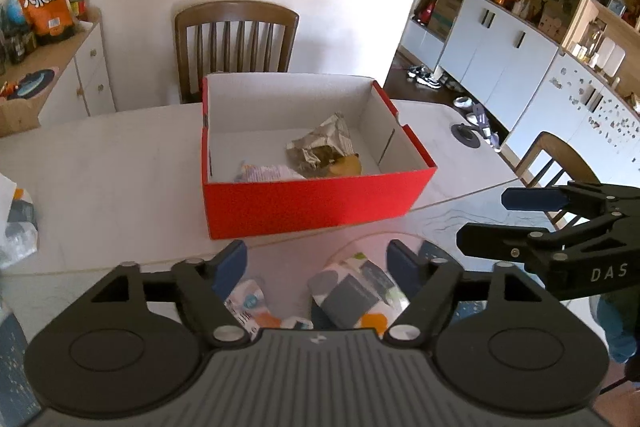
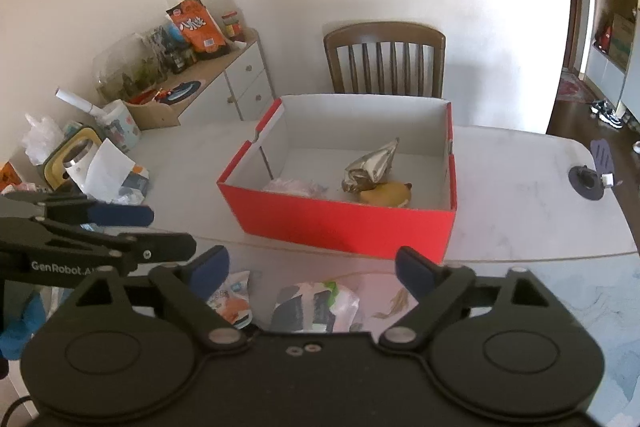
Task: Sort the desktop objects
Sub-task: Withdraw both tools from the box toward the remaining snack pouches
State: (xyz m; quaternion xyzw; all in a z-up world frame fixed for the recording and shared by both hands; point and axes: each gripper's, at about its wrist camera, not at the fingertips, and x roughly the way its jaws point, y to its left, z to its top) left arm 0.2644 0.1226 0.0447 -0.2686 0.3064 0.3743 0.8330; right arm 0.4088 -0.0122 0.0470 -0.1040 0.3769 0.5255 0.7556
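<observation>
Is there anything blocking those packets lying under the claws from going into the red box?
Only the red cardboard box's own near wall. It rises between the grey-and-white snack packet under the open left gripper and the box's white inside. The packet must be lifted over it. Nothing else visible intervenes.

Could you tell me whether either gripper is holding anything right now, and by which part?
Nothing is held: the left gripper and right gripper are both open above the packets.
</observation>
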